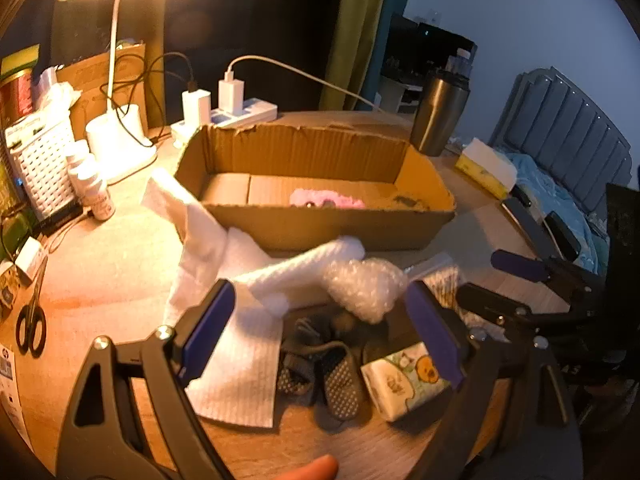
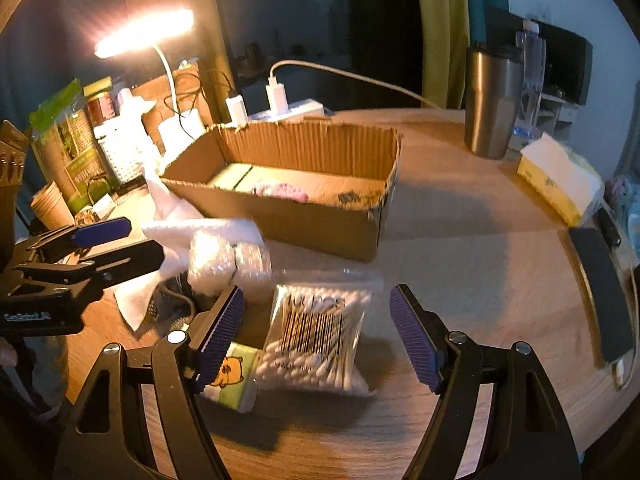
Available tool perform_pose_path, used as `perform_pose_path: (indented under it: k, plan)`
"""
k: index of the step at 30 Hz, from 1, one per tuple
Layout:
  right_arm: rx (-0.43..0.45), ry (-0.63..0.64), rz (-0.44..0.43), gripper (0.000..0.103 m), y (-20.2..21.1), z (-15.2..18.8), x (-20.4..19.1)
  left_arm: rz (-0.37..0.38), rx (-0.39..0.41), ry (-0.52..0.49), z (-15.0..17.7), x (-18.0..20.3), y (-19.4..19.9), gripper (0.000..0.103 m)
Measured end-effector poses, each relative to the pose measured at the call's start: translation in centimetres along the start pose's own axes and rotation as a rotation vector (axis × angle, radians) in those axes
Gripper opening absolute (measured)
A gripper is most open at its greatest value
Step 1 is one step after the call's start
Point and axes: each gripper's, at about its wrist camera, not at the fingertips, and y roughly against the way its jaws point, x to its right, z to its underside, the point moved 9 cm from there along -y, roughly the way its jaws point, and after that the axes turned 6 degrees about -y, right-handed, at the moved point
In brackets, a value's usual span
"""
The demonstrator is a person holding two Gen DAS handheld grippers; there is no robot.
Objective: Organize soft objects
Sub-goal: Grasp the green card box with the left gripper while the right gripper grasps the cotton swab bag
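1. Soft objects sit in a pile on the counter (image 2: 460, 240) in front of the cardboard box (image 1: 312, 224): white foam sheet (image 1: 236, 364), bubble wrap (image 1: 364, 284), grey socks (image 1: 320, 368), tissue pack (image 1: 404, 380), cotton swab bag (image 2: 316, 336).
2. Pink fluffy item (image 1: 326, 199) lies inside the box.
3. My left tool (image 1: 320, 344) is spread apart above the socks, holding nothing.
4. My right tool (image 2: 320, 336) is spread apart around the swab bag, not touching it.
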Motion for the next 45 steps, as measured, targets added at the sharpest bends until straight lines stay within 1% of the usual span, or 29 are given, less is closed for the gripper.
perform_pose_path:
  k: [7,12,13,15,16,21,27,32,34,39,41,42,43,44,45]
  plan:
    - [-0.046,-0.002,-0.013,0.078,-1.6,1.3,0.1,-0.009,-0.029,0.027,1.2,0.0,-0.1,0.088]
    - [-0.083,0.006,-0.013,0.078,-2.5,2.3,0.6,-0.022,-0.047,0.019,1.8,0.8,-0.3,0.089]
    - [-0.090,0.008,-0.017,0.077,-2.5,2.6,0.7,-0.024,-0.051,0.018,1.9,1.0,-0.4,0.089]
    - [-0.095,0.010,-0.030,0.063,-2.5,2.9,0.9,-0.027,-0.062,0.014,2.2,1.6,-0.6,0.089]
    - [-0.095,0.010,-0.034,0.060,-2.4,3.0,1.1,-0.029,-0.066,0.012,2.3,1.9,-0.7,0.089]
    - [-0.079,-0.004,-0.048,0.054,-1.6,3.2,2.1,-0.031,-0.089,-0.003,2.8,3.3,-1.1,0.089]
    - [-0.058,-0.031,-0.046,0.052,-0.5,3.3,3.7,-0.016,-0.116,-0.043,3.4,5.6,-1.6,0.089]
    - [-0.040,-0.057,-0.044,0.052,0.5,3.7,4.9,0.012,-0.170,-0.061,4.5,7.3,-2.8,0.089]
    - [-0.032,-0.067,-0.042,0.052,0.9,3.9,5.5,0.023,-0.178,-0.076,4.7,8.0,-3.0,0.089]
    - [-0.017,-0.086,-0.039,0.052,1.7,4.2,6.6,0.016,-0.210,-0.108,5.4,9.0,-3.7,0.087]
    - [-0.011,-0.091,-0.037,0.052,2.0,4.3,6.9,0.012,-0.211,-0.122,5.5,9.3,-3.8,0.087]
    - [-0.008,-0.093,-0.036,0.052,2.1,4.3,7.0,0.012,-0.207,-0.132,5.5,9.5,-3.8,0.083]
    - [-0.005,-0.095,-0.035,0.052,2.2,4.2,7.1,0.012,-0.206,-0.142,5.6,9.7,-3.8,0.076]
    - [-0.003,-0.096,-0.035,0.052,2.3,4.2,7.1,0.013,-0.213,-0.148,5.7,9.8,-3.9,0.067]
    - [-0.001,-0.096,-0.035,0.051,2.4,4.2,7.1,0.016,-0.213,-0.150,5.7,9.9,-4.0,0.067]
